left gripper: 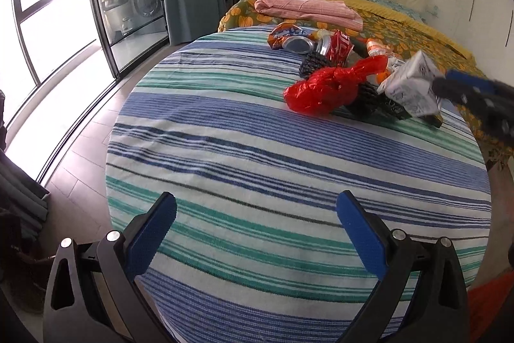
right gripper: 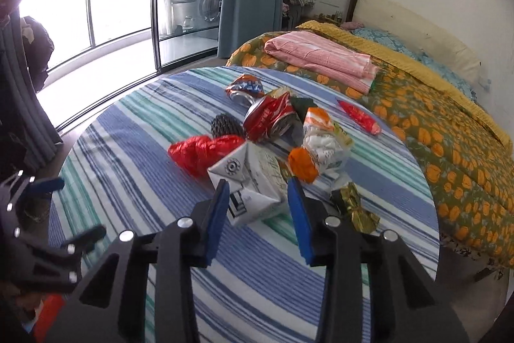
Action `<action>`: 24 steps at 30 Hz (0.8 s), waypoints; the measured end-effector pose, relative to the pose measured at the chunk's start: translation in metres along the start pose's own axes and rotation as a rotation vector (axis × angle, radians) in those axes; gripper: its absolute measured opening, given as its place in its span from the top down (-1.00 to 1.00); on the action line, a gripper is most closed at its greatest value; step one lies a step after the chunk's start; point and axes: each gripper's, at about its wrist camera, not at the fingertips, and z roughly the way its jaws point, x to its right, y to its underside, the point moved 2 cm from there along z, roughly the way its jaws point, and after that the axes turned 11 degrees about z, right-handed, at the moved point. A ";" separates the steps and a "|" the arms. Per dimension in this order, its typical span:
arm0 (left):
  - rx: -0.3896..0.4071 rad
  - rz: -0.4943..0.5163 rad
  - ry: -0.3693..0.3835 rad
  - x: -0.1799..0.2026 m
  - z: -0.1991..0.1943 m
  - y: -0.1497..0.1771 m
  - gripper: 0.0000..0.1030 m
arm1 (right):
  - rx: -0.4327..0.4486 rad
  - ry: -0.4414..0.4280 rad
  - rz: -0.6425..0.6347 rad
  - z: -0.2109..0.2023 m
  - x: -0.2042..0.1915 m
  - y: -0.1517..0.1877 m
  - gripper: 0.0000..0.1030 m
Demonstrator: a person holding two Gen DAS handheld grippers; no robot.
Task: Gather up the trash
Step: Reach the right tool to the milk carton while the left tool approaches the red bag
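Glossy red plastic bag (left gripper: 324, 87) on matt woven striped cloth (left gripper: 257, 169).

You are looking at trash lying in a heap on the striped cloth (right gripper: 135, 130) covering the round table (left gripper: 225, 304), toward its far side. The carton (right gripper: 253, 182) is sitting at the near edge of the heap, between the fingers of your right gripper (right gripper: 258, 198). The knotted bag (right gripper: 199, 151) is lying just left of it, the crushed cans (right gripper: 257, 108) behind. Your left gripper (left gripper: 256, 208) is hanging over bare cloth, well apart from the heap. The bed (right gripper: 433, 130) is standing behind the table, a folded blanket (right gripper: 321, 57) resting on it
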 end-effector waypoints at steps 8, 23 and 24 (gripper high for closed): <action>0.027 0.202 0.150 0.000 0.033 -0.051 -0.92 | -0.086 0.050 0.092 -0.023 0.042 0.068 -0.28; 0.080 0.698 0.310 0.040 0.090 -0.087 -0.92 | -0.135 -0.072 0.280 -0.026 0.020 0.075 -0.48; 0.066 0.698 0.331 0.041 0.095 -0.089 -0.92 | -0.137 -0.066 0.281 -0.027 0.021 0.076 -0.48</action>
